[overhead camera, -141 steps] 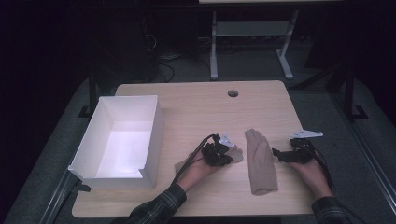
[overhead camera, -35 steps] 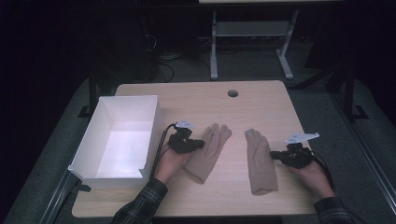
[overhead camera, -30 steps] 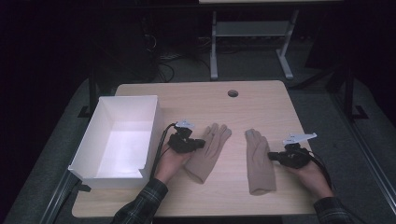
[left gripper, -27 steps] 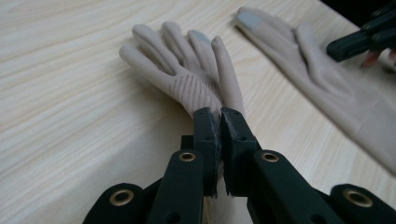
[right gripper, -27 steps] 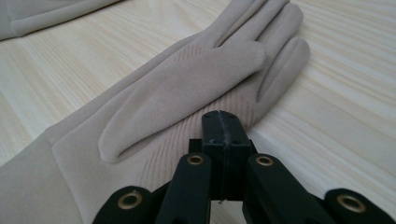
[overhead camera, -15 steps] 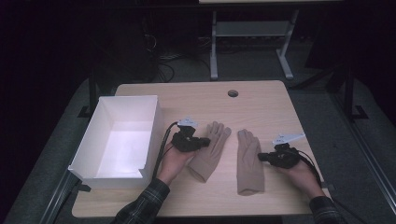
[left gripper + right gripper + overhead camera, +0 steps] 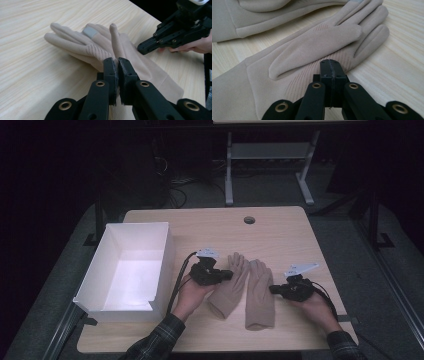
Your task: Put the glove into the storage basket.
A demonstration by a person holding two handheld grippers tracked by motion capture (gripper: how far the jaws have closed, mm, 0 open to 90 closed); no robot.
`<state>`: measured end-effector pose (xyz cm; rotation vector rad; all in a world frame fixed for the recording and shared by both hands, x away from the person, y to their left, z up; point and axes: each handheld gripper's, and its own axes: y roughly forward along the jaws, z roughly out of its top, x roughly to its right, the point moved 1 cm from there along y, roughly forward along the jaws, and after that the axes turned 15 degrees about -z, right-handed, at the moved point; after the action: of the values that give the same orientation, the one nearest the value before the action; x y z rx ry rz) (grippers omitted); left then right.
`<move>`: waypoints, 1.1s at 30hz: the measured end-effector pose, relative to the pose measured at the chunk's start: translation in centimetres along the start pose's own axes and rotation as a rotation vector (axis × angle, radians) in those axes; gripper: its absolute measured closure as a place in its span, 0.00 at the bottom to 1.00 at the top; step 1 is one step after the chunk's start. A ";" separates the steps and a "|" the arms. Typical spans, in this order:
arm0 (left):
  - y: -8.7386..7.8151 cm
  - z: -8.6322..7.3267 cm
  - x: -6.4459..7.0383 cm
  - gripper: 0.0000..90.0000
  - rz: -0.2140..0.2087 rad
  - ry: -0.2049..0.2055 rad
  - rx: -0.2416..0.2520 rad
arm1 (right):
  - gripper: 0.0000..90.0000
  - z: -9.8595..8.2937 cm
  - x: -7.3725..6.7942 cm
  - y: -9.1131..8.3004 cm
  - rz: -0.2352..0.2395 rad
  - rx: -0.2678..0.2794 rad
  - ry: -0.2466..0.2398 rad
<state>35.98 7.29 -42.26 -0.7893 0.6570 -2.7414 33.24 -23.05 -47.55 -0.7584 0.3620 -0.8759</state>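
Both gloves [image 7: 229,285] [image 7: 259,294] are matt beige cloth, soft and suede-like, ribbed at the palm; one fingertip carries a smooth grey patch [image 7: 89,31]. The table [image 7: 280,230] is pale wood-grain, faintly satin. The box [image 7: 165,255] at nine o'clock looks like matt white card.

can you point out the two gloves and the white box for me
left glove [image 7: 229,287], high view, on its palm
right glove [image 7: 259,295], high view, on its palm
white box [image 7: 167,251], high view, on its right wall
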 end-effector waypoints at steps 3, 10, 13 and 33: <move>0.4 0.1 0.4 0.94 -0.013 0.011 -0.010 | 1.00 0.1 -0.2 0.1 0.013 -0.001 0.001; 0.9 0.1 0.8 0.94 -0.029 0.026 -0.019 | 1.00 0.7 -1.5 0.7 0.035 0.001 -0.024; 0.9 0.2 1.0 0.94 -0.034 0.038 -0.026 | 1.00 0.9 -2.0 0.9 0.043 0.003 -0.037; 4.5 -0.1 2.5 0.93 -0.098 0.070 -0.094 | 1.00 1.5 -3.8 1.4 0.065 -0.001 -0.067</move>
<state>34.16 2.57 -43.36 -0.7680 0.7863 -2.8566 32.55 -18.83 -47.57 -0.7711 0.3255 -0.7873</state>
